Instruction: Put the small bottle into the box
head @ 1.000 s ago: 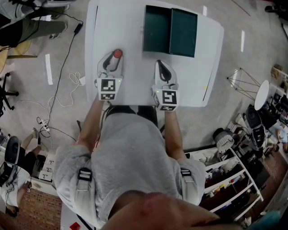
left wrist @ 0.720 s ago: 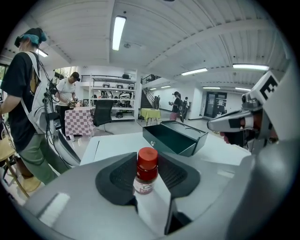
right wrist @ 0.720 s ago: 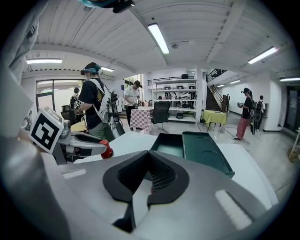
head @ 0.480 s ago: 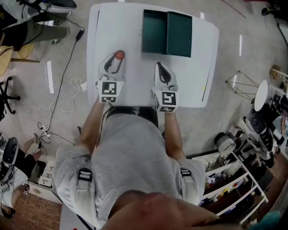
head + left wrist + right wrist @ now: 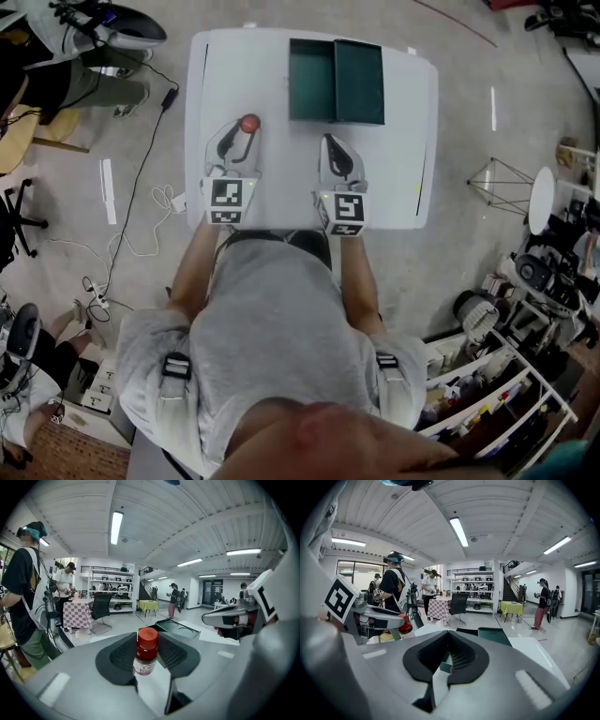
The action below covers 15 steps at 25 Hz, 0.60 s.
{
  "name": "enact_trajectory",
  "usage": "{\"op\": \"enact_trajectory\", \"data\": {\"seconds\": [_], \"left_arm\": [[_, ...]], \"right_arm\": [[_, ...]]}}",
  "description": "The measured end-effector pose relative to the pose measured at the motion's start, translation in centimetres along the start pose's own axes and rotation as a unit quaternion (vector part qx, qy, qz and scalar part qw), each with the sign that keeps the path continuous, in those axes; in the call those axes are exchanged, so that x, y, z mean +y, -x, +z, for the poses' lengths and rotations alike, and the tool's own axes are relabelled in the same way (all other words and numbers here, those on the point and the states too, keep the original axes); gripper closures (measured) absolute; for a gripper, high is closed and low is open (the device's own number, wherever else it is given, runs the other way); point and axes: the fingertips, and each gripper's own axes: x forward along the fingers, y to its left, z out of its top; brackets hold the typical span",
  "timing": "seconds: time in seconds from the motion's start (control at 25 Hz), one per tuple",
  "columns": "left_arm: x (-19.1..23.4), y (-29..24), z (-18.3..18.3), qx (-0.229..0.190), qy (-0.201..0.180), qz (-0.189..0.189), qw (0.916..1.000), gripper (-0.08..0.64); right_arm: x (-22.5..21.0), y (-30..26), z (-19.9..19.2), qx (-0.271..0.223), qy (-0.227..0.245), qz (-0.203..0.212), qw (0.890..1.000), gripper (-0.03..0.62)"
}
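- The bottle (image 5: pixel 146 649) is clamped between the pads of the left tongs (image 5: pixel 242 139). It is held over the left part of the tabletop (image 5: pixel 403 141), well short of the box (image 5: pixel 314 70) and to its left.
- The right tongs (image 5: pixel 444 666) stand narrowly apart with nothing between them, beside the left ones.
- A slip is judged the chief risk. The bottle is gripped by its body only, and its base is hidden behind a pad. A jolt or a slackened squeeze on the way could let it pivot or drop onto the tabletop.
- A knock against the near wall of the box is also possible if the bottle is carried across too low. The box could then be pushed along the tabletop.
- If the bottle is let go while tilted, or off a round recess in the box, it may topple and end up lying on its side.
- The bottle's long axis is close to vertical. The red cap points up and leans a little to the right in the left gripper view, with the label towards the camera.
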Motion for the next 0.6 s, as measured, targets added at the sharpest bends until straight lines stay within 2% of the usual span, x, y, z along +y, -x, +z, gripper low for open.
{"op": "enact_trajectory", "data": {"seconds": [0.12, 0.36, 0.6], "left_arm": [[-0.3, 0.6, 1.3, -0.014, 0.007, -0.007, 0.9999, 0.416], [-1.4, 0.9, 3.4, -0.031, -0.017, -0.019, 0.9992, 0.416], [-3.2, 1.0, 5.0, -0.045, -0.023, -0.036, 0.9981, 0.416]], "right_arm": [[0.1, 0.6, 0.8, -0.015, 0.0, -0.004, 1.0, 0.589], [0.0, 1.6, 2.0, -0.035, -0.001, -0.014, 0.999, 0.589], [-0.4, 2.8, 2.4, -0.046, -0.002, -0.02, 0.999, 0.589]]}}
